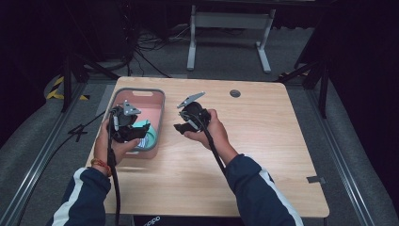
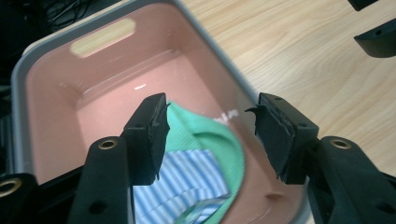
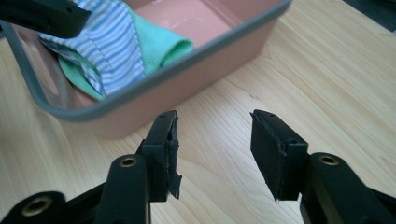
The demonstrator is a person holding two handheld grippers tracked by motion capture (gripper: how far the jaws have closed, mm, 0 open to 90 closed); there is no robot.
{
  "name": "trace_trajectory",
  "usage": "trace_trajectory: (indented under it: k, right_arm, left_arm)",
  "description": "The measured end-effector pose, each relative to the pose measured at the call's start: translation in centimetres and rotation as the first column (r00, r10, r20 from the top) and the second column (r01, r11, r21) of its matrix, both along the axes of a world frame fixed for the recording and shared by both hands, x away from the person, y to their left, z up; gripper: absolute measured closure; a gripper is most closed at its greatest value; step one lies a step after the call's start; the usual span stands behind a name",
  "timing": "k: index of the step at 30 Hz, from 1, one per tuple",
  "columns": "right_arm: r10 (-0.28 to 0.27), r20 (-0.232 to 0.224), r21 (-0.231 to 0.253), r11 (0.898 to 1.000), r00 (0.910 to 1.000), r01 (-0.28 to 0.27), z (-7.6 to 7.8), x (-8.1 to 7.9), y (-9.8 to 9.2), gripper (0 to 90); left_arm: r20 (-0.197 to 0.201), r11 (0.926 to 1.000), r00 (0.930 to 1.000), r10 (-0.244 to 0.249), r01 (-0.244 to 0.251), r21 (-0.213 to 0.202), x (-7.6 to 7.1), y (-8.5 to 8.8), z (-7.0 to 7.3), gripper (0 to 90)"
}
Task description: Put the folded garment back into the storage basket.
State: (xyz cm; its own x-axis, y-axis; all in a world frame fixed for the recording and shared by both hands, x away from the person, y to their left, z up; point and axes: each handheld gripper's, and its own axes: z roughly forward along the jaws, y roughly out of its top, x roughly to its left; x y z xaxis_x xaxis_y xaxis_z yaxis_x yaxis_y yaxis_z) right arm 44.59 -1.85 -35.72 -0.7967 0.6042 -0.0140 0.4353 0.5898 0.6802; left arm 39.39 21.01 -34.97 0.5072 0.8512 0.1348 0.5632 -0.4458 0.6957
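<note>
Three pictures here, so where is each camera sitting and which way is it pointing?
High view: above the person's side, looking forward and down on the table; both forearms, the left gripper and the right gripper show.
Left gripper view: rides the left gripper, looking down into the pink bin at the folded cloth; its open jaws show.
Right gripper view: rides the right gripper, facing the bin's side across the table; open jaws show.
All three views share the bin and cloth.
</note>
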Motion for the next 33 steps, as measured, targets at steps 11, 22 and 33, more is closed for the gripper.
trace_trajectory:
  k: [11, 22, 33]
  right_arm:
    - [0.016, 0.030, -0.025, 1.000, 0.9994, -0.016, 0.7, -2.1, -5.4, 47.0]
    - [0.021, 0.061, -0.066, 0.998, 0.9979, -0.017, -0.7, -4.3, -11.5, 43.8]
    - [0.033, 0.104, -0.119, 0.993, 0.9941, -0.021, -2.5, -7.2, -16.1, 40.4]
  left_arm:
    - [0.012, 0.9964, 0.9964, -0.084, 0.084, -0.011, -1.0, -3.2, -0.9, 42.6]
    - [-0.002, 0.9745, 0.9747, -0.224, 0.224, 0.018, -2.2, -7.0, -2.4, 40.3]
    - [-0.045, 0.9245, 0.9254, -0.376, 0.378, 0.046, -3.8, -9.5, -4.9, 33.0]
